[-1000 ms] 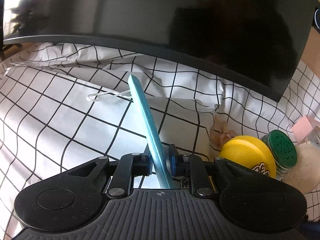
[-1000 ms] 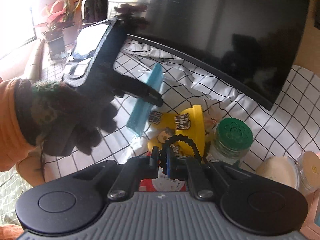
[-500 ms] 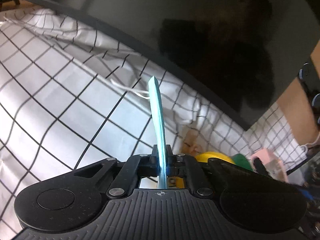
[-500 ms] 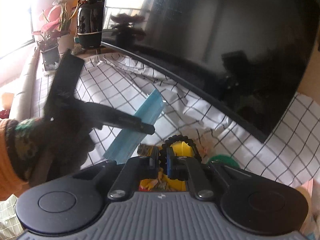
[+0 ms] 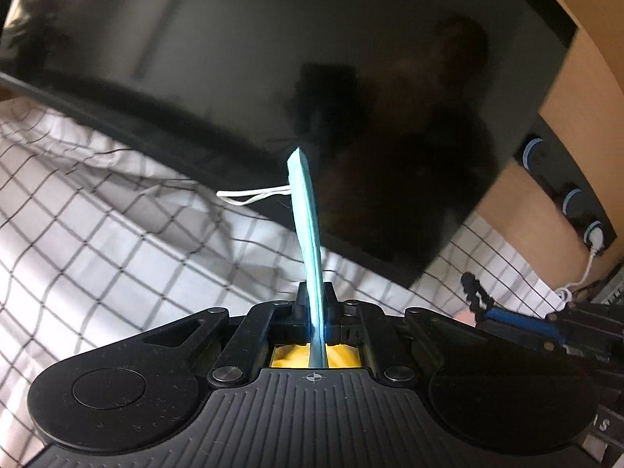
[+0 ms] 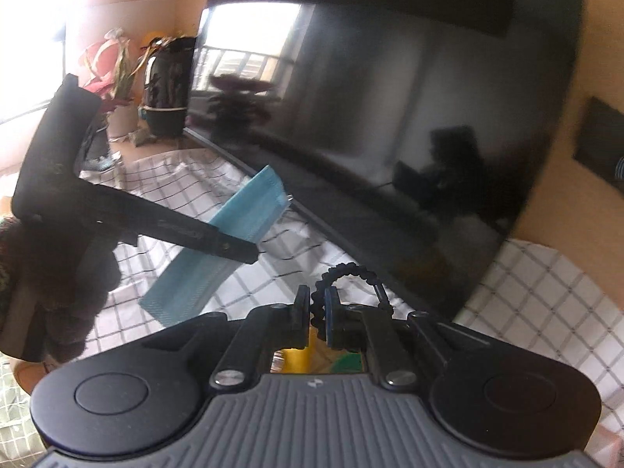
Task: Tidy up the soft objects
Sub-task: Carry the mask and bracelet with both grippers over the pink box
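Observation:
My left gripper (image 5: 315, 304) is shut on a light blue face mask (image 5: 308, 226), held edge-on and upright in the air, its white ear loop (image 5: 249, 196) hanging left. In the right wrist view the same mask (image 6: 218, 241) is clamped by the left gripper (image 6: 249, 252), up and to the left of mine. My right gripper (image 6: 318, 312) is shut on a black beaded hair tie (image 6: 353, 273) that loops up to the right. The hair tie also shows at the right of the left wrist view (image 5: 474, 292).
A large black TV screen (image 6: 390, 117) stands close ahead on a white checked cloth (image 5: 97, 253). Something yellow (image 5: 316, 355) lies below the left gripper. Potted plants (image 6: 117, 89) and a dark appliance stand at the far left. A wall socket strip (image 5: 565, 195) is at the right.
Both grippers have risen and tilted upward with their objects. The yellow item and green-lidded jar have dropped almost out of view. The TV now fills both views.

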